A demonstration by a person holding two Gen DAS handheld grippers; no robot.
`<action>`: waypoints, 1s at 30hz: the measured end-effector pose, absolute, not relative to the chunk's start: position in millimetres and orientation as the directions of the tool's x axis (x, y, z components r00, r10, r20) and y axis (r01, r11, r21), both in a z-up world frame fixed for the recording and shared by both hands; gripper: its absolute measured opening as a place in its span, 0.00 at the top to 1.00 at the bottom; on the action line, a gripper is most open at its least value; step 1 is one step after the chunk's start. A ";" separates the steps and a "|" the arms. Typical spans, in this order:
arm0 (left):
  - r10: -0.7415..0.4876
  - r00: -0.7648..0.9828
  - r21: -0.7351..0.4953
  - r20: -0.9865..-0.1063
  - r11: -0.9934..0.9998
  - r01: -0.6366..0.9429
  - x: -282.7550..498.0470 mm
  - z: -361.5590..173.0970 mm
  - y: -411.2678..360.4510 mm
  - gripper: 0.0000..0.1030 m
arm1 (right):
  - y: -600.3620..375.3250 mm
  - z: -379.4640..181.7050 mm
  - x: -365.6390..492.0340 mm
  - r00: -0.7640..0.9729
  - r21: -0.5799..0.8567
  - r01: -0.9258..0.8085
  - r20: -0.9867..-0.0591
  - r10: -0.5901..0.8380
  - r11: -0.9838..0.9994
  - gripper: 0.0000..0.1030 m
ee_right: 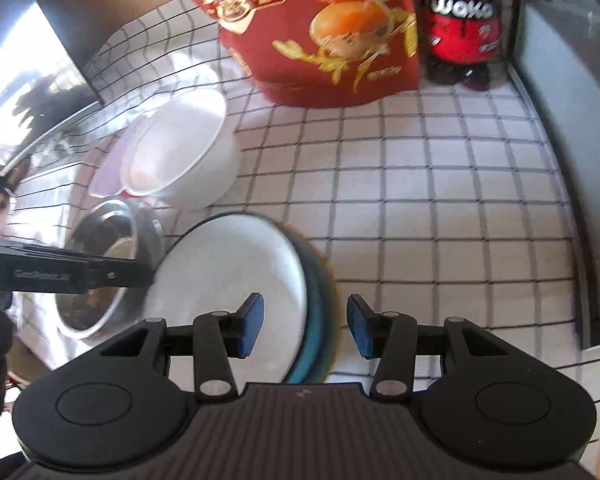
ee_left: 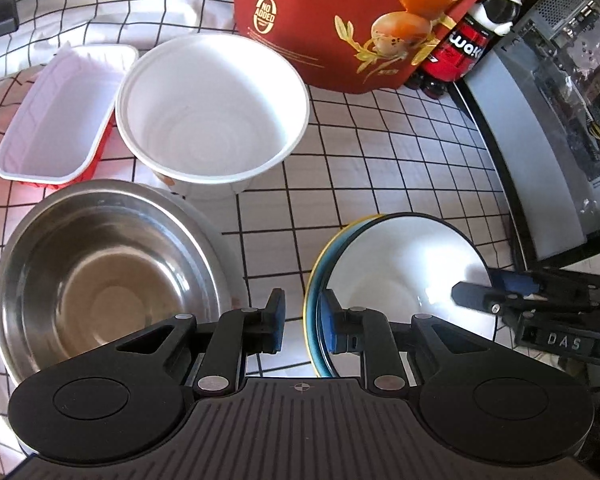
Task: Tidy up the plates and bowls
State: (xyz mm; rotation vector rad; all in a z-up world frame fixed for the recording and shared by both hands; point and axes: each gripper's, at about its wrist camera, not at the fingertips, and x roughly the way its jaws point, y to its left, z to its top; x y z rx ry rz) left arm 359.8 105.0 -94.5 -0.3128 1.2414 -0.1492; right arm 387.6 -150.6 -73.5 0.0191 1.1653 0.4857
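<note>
Checked cloth (ee_left: pixel 380 152): three bowls, one tray (ee_left: pixel 56 120).

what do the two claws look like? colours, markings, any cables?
Both match: the left claw and right claw have matte black linkage arms with silver pivot pins, blue pads on the fingertips, a ribbed dark-grey top plate and two round black housings. The right claw's side reads "DAS". No cables or sleeves are visible.

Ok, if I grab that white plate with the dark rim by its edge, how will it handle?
The white plate looks glossy, so probably stiff but slippery. It sits on a teal plate, so it may slide. It could chip if dropped.
</note>
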 end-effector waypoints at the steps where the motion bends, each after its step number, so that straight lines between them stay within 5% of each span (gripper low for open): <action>1: -0.279 0.324 -0.312 -0.904 0.949 -0.054 360.1 -94.1 104.9 0.78 | -152.7 -72.3 388.6 0.318 0.248 -0.351 -0.875 0.364 0.903 0.55; 18: -0.288 0.349 -0.330 -0.892 0.941 -0.068 369.6 -92.6 110.7 0.78 | -171.6 -107.3 394.7 0.226 0.334 -0.242 -0.894 0.388 0.911 0.55; 24: -0.429 0.378 -0.466 -0.820 0.885 -0.007 367.5 -78.6 112.6 0.77 | -174.2 -109.0 393.5 0.218 0.361 -0.229 -0.886 0.409 0.904 0.55; 30: -0.280 0.364 -0.268 -0.888 0.960 0.084 363.1 -85.5 85.7 0.77 | -168.6 -109.9 391.5 0.188 0.409 -0.244 -0.870 0.457 0.879 0.54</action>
